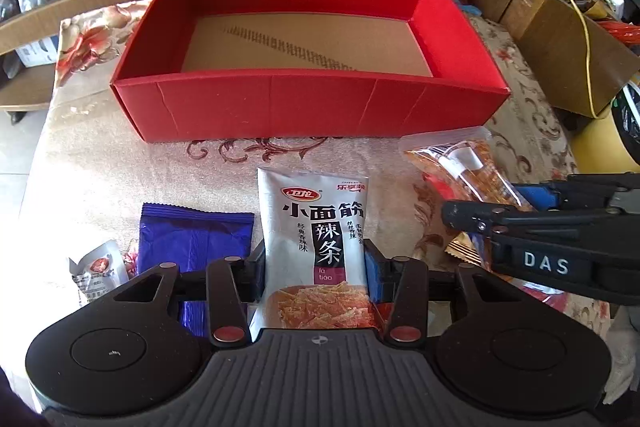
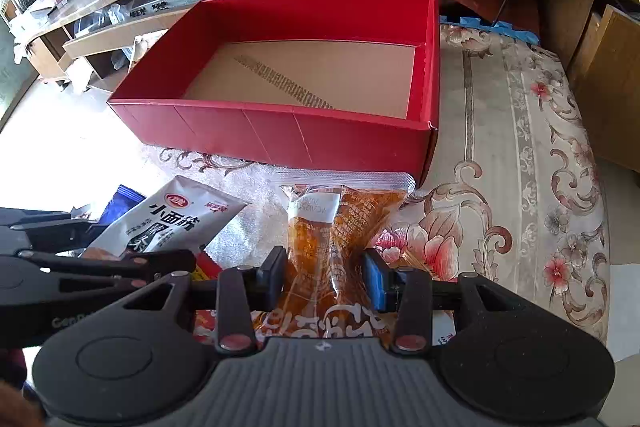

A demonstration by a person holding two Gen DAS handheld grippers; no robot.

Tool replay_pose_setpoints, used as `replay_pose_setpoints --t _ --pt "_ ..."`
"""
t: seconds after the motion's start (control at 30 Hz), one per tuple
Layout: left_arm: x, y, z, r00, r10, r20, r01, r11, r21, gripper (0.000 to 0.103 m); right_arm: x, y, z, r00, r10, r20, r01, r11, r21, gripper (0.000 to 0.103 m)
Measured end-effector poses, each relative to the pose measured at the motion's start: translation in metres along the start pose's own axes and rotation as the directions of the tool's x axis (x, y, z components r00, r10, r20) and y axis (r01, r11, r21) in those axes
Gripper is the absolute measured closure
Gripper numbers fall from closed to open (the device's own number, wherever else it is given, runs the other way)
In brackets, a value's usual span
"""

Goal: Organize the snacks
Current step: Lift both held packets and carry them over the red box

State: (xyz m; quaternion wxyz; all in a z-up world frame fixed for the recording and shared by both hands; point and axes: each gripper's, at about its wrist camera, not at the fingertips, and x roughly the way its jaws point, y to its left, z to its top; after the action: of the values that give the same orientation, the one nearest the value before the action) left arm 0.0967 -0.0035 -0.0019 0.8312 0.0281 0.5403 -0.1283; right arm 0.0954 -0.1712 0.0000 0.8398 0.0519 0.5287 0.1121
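Step in hand: pickup. Left gripper (image 1: 314,273) is closed on the silver packet (image 1: 316,247); right gripper (image 2: 325,277) is clamped on the orange packet (image 2: 336,227). Next, both are to be lifted over the near wall of the empty red box (image 1: 304,111). Blue packet (image 1: 192,243) and small white sachet (image 1: 98,273) are left at near left; nothing is seen blocking the way.

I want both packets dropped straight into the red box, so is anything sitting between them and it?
Nothing visible. Bare tablecloth lies between the silver packet in the left gripper and the red box, and the orange packet in the right gripper lies just before its wall.
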Motion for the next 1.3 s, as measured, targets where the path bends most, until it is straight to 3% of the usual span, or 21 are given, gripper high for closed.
replay_pose_setpoints --t 0.73,1.3 --pt "-0.018 -0.001 0.005 0.999 -0.004 0.053 0.005 1.0 -0.013 0.051 -0.015 0.009 0.003 0.999 0.01 0.043 -0.01 1.0 -0.01 0.063" --pt "-0.041 -0.012 0.023 0.988 -0.008 0.156 0.01 1.0 -0.012 0.052 -0.039 0.011 0.018 0.991 0.019 0.133 -0.022 1.0 0.021 0.066"
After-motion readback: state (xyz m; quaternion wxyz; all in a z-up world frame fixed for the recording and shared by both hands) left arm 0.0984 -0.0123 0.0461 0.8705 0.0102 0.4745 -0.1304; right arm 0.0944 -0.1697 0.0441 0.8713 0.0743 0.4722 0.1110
